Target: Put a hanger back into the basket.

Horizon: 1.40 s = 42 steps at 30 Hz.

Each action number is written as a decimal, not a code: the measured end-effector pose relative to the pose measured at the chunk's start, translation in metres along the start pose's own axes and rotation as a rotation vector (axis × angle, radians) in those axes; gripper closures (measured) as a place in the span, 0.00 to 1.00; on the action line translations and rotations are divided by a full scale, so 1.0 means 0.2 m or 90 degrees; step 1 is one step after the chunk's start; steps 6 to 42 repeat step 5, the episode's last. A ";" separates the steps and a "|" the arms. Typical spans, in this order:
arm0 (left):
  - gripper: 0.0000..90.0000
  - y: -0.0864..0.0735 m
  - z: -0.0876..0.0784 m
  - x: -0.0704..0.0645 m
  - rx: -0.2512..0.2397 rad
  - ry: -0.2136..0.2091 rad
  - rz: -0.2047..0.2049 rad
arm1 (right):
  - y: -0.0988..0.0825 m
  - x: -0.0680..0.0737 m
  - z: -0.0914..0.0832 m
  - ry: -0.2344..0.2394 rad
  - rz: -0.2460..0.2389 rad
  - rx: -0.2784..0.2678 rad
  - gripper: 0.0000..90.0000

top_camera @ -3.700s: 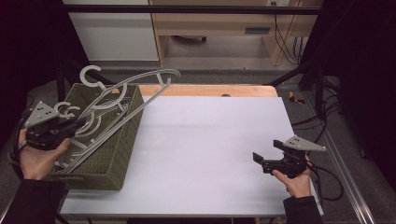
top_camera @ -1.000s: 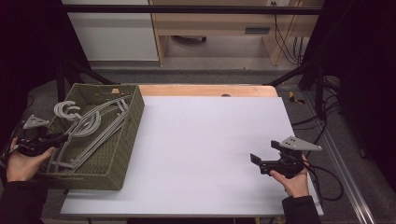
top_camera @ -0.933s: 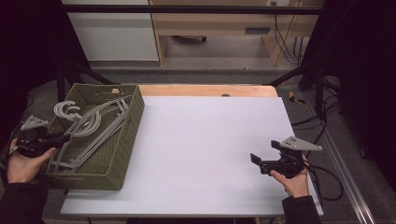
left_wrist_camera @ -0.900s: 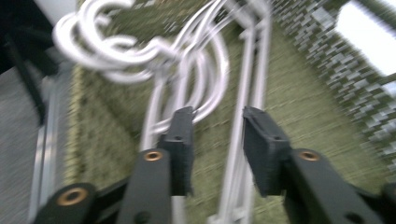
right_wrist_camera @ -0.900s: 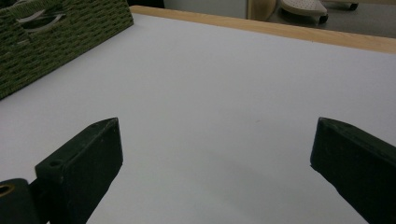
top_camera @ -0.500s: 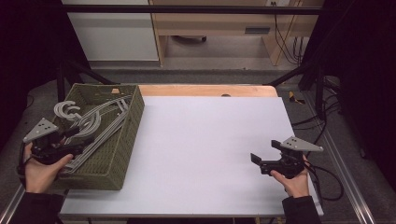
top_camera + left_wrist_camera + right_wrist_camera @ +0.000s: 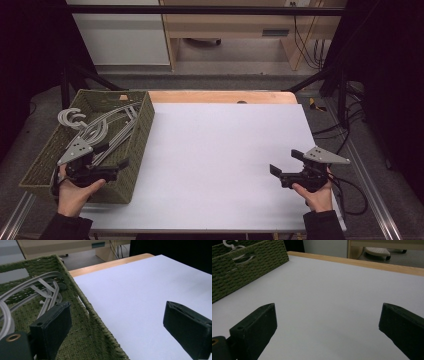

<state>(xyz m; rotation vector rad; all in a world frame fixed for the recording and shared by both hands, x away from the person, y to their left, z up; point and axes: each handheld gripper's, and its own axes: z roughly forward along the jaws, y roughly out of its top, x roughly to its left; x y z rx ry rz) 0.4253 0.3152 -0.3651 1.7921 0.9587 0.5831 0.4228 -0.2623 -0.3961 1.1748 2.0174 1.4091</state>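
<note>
At the left of the high view a green woven basket [image 7: 141, 131] sits on the left edge of the white surface [image 7: 225, 150], and a bundle of grey plastic hangers [image 7: 102, 131] lies inside it, their hooks curling over the basket's upper-left rim. The left tool [image 7: 120, 165] is at the lower left of that frame, held in a hand [image 7: 75, 192] over the near end of the basket, its tips at the basket's right wall and pointing toward the middle of the surface. Its jaws have just been opening and now stand wide, with nothing between them: in the left gripper view one jaw hangs over the basket's woven floor at the lower left, the other over the bare white surface at the right, and the basket's braided rim [image 7: 95, 317] runs between them from upper left to lower middle. The hangers [image 7: 37, 287] lie in the upper left of that view, apart from both jaws. The middle of the surface carries nothing. At the lower right of the high view the right tool [image 7: 285, 165] is held in the other hand [image 7: 316, 194] just above the surface near its front right corner, tips pointing left. Its jaws are wide too; the right gripper view shows bare surface between them, with the basket [image 7: 249, 265] well off in the upper left.
</note>
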 end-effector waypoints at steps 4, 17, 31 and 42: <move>0.08 -0.01 0.01 -0.01 -0.005 -0.002 -0.005 | -0.01 -0.01 -0.01 0.002 0.001 -0.004 0.02; 0.08 -0.02 0.01 -0.01 -0.005 -0.002 -0.006 | -0.01 -0.01 -0.01 0.003 0.002 -0.005 0.02; 0.08 -0.02 0.01 -0.01 -0.005 -0.002 -0.006 | -0.01 -0.01 -0.01 0.003 0.002 -0.005 0.02; 0.08 -0.02 0.01 -0.01 -0.005 -0.002 -0.006 | -0.01 -0.01 -0.01 0.003 0.002 -0.005 0.02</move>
